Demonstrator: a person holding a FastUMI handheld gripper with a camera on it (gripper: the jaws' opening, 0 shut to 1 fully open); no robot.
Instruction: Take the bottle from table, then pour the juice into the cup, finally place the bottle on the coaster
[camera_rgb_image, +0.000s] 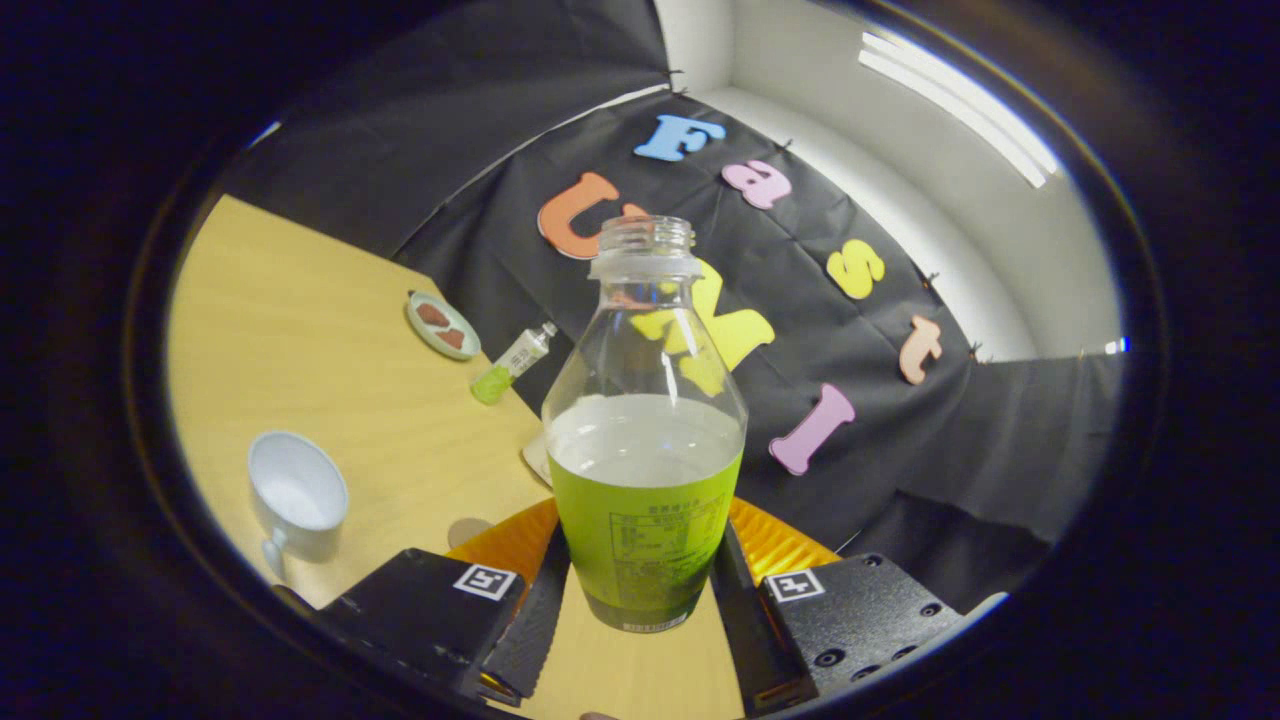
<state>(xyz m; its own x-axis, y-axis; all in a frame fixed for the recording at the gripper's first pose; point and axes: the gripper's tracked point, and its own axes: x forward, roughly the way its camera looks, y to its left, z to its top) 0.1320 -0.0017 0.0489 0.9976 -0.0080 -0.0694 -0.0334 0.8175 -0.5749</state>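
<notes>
- Gripper (640, 610) of mine sits at the bottom centre of the frame, both fingers (535, 610) pressed against the green-labelled lower body of the clear plastic bottle (645, 440), one on each side, so I am holding it.
- Bottle stands upright between the fingers, cap off, open mouth at the upper middle of the frame; pale juice fills roughly the lower half, so I judge it moderately heavy and low-weighted, with liquid that will slosh when I tilt.
- Its thin plastic wall will likely give under a hard squeeze, and the label wrap may be slick; the straight labelled section is the best hold, not the tapering shoulder above.
- Orange ribbed round coaster (775, 540) shows just behind the bottle's base, on the light wooden table (300, 330).
- White ceramic cup (297, 495) with a handle stands at the lower left, well apart from the bottle, looking empty.
- Farther off, upper left of centre, lie a small green-filled bottle (512, 365) on its side and a small oval dish (443, 325).
</notes>
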